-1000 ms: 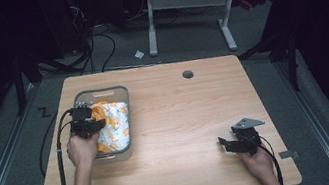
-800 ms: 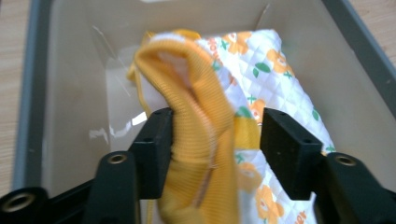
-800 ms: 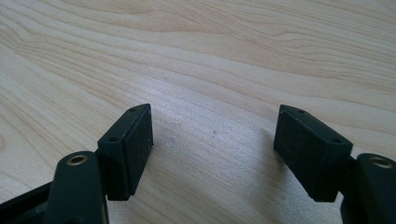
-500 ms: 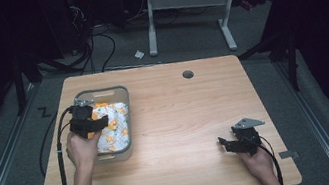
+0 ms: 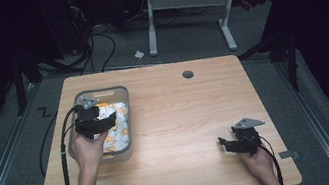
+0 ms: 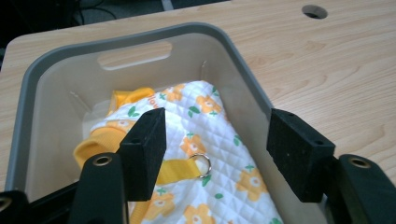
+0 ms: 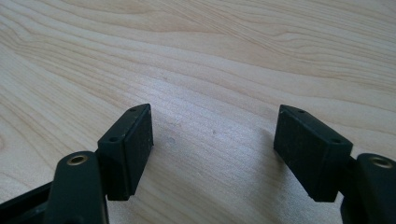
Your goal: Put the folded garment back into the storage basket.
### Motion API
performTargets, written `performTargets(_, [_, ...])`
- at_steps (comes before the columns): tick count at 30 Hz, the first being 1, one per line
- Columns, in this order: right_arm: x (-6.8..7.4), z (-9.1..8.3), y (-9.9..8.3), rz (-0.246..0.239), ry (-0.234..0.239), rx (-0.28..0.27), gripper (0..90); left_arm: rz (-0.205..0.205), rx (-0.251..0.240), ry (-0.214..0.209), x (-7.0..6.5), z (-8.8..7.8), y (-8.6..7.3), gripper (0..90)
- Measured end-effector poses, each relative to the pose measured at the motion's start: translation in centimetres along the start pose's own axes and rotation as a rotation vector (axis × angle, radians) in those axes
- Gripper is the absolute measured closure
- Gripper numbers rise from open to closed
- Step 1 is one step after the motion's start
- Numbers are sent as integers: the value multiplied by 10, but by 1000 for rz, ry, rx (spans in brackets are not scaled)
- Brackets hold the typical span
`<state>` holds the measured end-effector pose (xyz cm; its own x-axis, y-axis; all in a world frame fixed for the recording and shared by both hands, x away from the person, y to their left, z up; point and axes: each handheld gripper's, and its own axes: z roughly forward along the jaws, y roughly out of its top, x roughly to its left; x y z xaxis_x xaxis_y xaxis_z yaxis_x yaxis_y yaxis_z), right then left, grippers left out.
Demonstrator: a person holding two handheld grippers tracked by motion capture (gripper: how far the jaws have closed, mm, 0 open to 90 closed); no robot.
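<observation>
- The quilted cloth [image 6: 205, 154] is white, printed with orange flowers and green leaves, with yellow-orange trim and a yellow strap ending in a small metal ring [image 6: 200, 164]. It lies bunched inside the grey bin [image 5: 119, 92].
- The bin stands on the left part of the wooden tabletop [image 5: 192, 118]; its far wall has a cut-out handle, and its tall walls enclose the cloth on all sides. A round cable hole [image 5: 188, 74] sits near the far edge of the tabletop.
- The left gripper [image 6: 212, 154] hovers over the bin, fingers spread wide with nothing pressed between them.
- The right gripper [image 7: 212, 149] rests low over bare wood at the near right, well apart from the bin, fingers wide and empty.
- Compared with a second ago, the left fingers have just been opening, the cloth has settled lower into the bin, and the right gripper has kept its place.
</observation>
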<state>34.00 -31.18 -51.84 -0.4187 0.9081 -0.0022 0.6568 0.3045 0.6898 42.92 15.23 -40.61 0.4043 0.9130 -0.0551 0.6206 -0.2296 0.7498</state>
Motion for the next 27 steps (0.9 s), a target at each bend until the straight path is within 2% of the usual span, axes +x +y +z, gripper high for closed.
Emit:
performTargets(5, [0,0,0,0,0,0,286,-3,-29,-4,-8,-6,1,372])
performTargets(9, [0,0,0,0,0,0,286,12,-60,-19,-16,-9,1,372])
performTargets(15, [0,0,0,0,0,0,286,38,-72,-38,-27,-12,1,372])
performTargets(27, [0,0,0,0,0,0,286,49,-95,-67,-46,-16,-4,339])
